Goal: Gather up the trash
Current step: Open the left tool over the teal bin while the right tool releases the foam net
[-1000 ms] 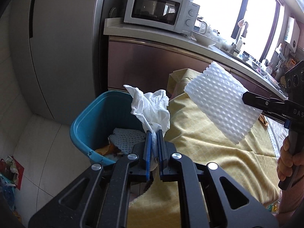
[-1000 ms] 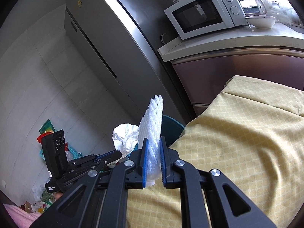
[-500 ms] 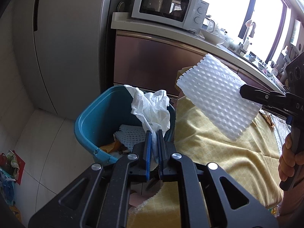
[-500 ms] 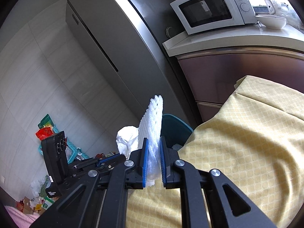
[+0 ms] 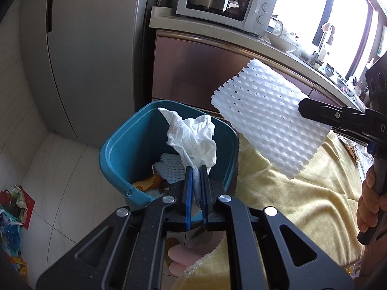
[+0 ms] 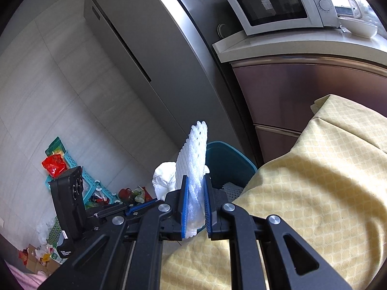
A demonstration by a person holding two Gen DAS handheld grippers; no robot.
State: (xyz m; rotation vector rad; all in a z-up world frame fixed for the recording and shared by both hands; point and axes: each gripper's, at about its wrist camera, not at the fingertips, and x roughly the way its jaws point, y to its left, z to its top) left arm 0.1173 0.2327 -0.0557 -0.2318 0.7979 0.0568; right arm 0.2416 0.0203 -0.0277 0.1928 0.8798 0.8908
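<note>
My left gripper (image 5: 196, 169) is shut on a crumpled white tissue (image 5: 193, 140), held just above the open teal bin (image 5: 121, 145). Foam netting and orange scraps lie in the bin's bottom. A white foam net sheet (image 5: 268, 123) hangs to the right of the bin, over the yellow tablecloth (image 5: 302, 193), with my right gripper (image 6: 196, 178) shut on its lower edge. In the right wrist view the foam net sheet (image 6: 193, 159) stands edge-on, the tissue (image 6: 165, 176) and left gripper body (image 6: 70, 205) to its left, the bin (image 6: 227, 162) behind.
A steel fridge (image 5: 96, 48) stands behind the bin, beside a counter (image 5: 217, 31) with a white microwave (image 5: 225, 2). Bags and a teal crate (image 6: 60, 166) of clutter lie on the tiled floor. A hand (image 5: 372, 207) grips the right handle.
Both grippers have moved closer to the bin. The tissue now hangs over the bin's opening, and the foam sheet has shifted left toward the bin's rim.
</note>
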